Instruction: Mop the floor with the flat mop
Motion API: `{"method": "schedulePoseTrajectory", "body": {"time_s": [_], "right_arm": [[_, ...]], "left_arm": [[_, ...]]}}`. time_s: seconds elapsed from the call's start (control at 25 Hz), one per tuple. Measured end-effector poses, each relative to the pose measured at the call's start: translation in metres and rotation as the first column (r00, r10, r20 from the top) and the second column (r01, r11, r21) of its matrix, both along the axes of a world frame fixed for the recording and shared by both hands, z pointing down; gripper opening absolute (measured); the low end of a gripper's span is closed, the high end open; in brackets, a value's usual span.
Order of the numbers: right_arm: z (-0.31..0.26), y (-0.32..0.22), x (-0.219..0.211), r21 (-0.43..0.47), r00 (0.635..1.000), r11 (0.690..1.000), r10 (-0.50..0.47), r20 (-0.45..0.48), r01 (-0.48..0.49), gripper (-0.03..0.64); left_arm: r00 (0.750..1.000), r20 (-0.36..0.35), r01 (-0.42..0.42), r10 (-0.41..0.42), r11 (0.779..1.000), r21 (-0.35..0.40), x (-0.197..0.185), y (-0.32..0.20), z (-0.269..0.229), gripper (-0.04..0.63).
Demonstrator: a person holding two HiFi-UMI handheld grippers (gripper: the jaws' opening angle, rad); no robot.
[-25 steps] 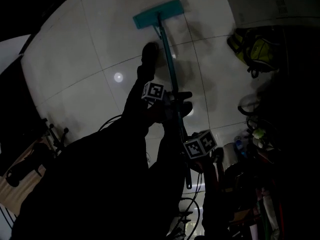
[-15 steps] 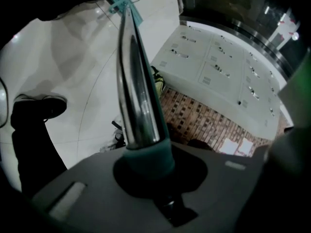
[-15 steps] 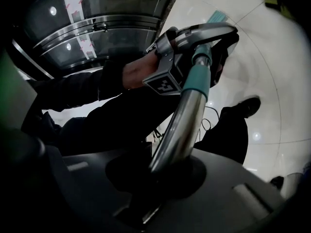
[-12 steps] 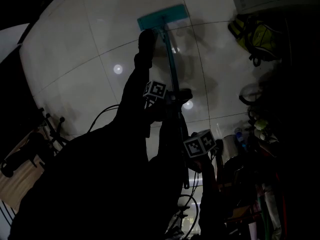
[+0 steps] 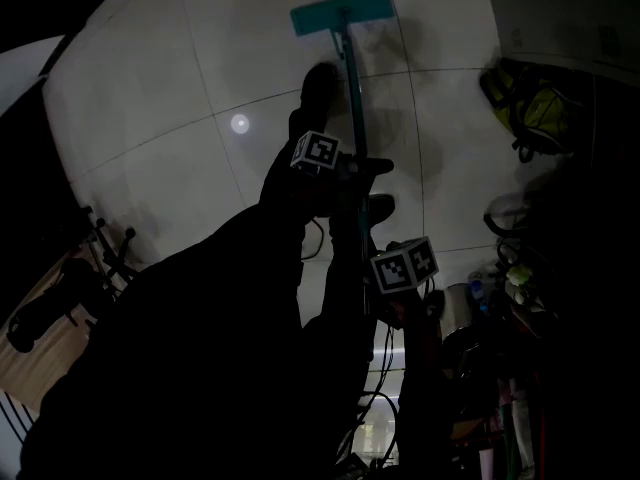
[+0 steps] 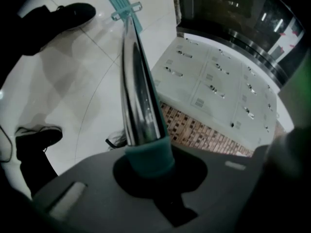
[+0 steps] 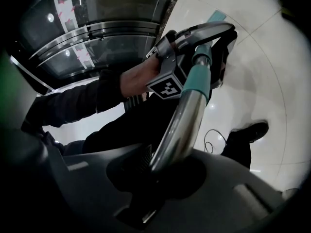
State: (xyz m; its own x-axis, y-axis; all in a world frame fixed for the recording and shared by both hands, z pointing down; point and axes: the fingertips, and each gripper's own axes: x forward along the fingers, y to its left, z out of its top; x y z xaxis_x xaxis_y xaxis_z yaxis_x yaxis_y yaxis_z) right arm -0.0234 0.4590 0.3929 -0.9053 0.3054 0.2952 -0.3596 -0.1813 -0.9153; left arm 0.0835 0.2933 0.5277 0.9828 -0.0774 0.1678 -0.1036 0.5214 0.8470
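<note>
While the flat mop [image 5: 342,12] rests its teal head on the tiled floor [image 5: 170,88] well ahead, the left claw [image 6: 146,161] clamps the teal collar of its stiff, light, probably slippery metal pole [image 6: 138,91] and the right claw [image 7: 163,166] grips nearer the top end

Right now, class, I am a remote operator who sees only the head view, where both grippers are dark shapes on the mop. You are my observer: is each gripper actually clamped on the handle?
Observer: Yes for the left gripper: its jaws close round the teal collar on the mop handle.
Operator: And the right?
Observer: The right gripper is shut on the handle's bare metal, on the near side of that collar.
Operator: What borders the floor?
Observer: A strip of mosaic tiles under white cabinets.
</note>
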Motion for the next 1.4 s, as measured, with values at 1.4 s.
{"method": "schedulePoseTrajectory", "body": {"time_s": [1.4], "right_arm": [[0.010, -0.376, -0.132, 0.105, 0.999, 0.994, 0.021, -0.042, -0.017, 0.078]], "left_arm": [[0.999, -0.024, 0.047, -0.044, 0.991, 0.129, -0.127, -0.392, -0.009, 0.052]]}}
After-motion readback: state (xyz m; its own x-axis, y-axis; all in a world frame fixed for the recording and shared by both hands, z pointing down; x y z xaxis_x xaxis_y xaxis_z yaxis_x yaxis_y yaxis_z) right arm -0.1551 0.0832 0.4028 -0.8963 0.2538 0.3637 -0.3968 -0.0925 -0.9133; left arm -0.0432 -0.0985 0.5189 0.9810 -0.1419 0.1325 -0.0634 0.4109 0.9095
